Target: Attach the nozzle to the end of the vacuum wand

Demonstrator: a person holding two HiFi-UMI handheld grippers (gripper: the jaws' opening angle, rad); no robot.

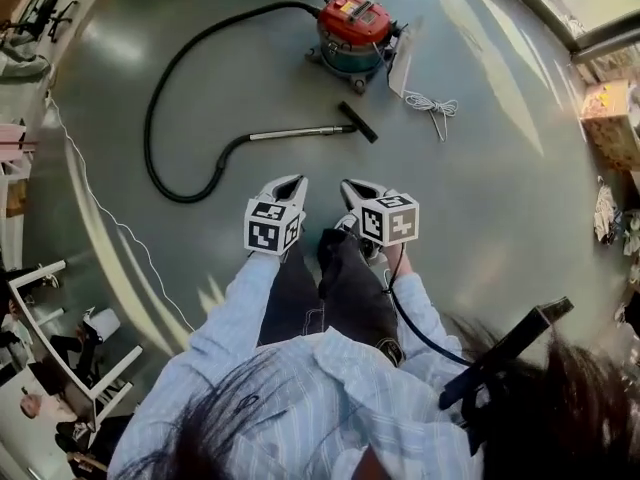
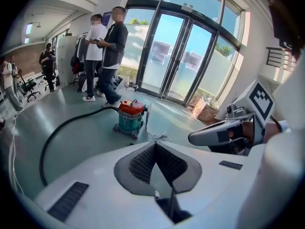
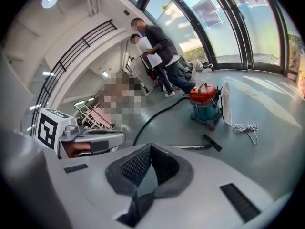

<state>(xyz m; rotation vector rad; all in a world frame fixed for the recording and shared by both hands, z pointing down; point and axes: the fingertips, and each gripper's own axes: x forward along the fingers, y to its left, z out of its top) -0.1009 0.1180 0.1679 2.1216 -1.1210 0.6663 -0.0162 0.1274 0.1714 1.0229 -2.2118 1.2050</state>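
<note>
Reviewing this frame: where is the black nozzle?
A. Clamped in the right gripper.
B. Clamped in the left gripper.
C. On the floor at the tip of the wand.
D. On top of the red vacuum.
C: the nozzle lies on the floor, right at the tip of the wand.

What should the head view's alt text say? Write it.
A person holds the left gripper and right gripper, both shut and empty, over a grey floor. Beyond them lies a vacuum wand with a black nozzle at its tip, its hose looping to a red-topped vacuum.
</note>
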